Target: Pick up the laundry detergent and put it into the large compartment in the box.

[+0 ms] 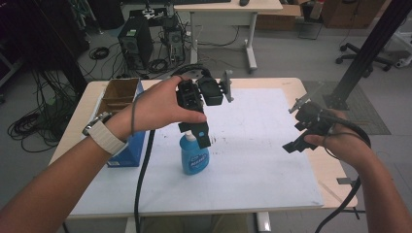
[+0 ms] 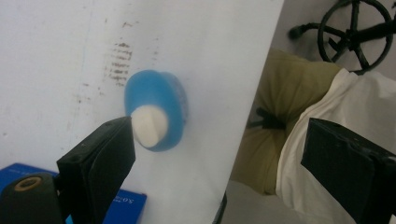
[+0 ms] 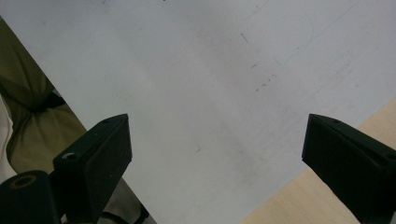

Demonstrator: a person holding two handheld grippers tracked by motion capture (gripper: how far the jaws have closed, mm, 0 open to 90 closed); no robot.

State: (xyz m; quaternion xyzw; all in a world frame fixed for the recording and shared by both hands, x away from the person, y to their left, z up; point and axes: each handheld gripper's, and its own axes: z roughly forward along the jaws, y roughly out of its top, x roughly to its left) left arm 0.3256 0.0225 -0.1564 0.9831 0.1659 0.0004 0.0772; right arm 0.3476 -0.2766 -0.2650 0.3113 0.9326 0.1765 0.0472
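A blue bottle [image 1: 195, 156] with a white cap stands on the white sheet [image 1: 262, 145] near the table's middle. My left gripper [image 1: 197, 136] hangs straight above the bottle, pointing down, and is open. In the left gripper view I look down on the blue bottle [image 2: 161, 95] and its white cap [image 2: 148, 125]. My left gripper [image 2: 219, 154] has its jaws wide apart there, one jaw tip right beside the cap and nothing held. My right gripper [image 1: 299, 138] is held over the sheet's right side. In its own view my right gripper [image 3: 215, 158] is open and empty above the bare sheet [image 3: 196, 70].
A blue box [image 1: 124, 121] with an open cardboard top stands at the table's left; its corner [image 2: 126, 205] lies near my left jaw. Gripper cables run over the table's front edge. Beyond the table are computer towers [image 1: 136, 41], floor cables, a desk and a black post [image 1: 369, 48].
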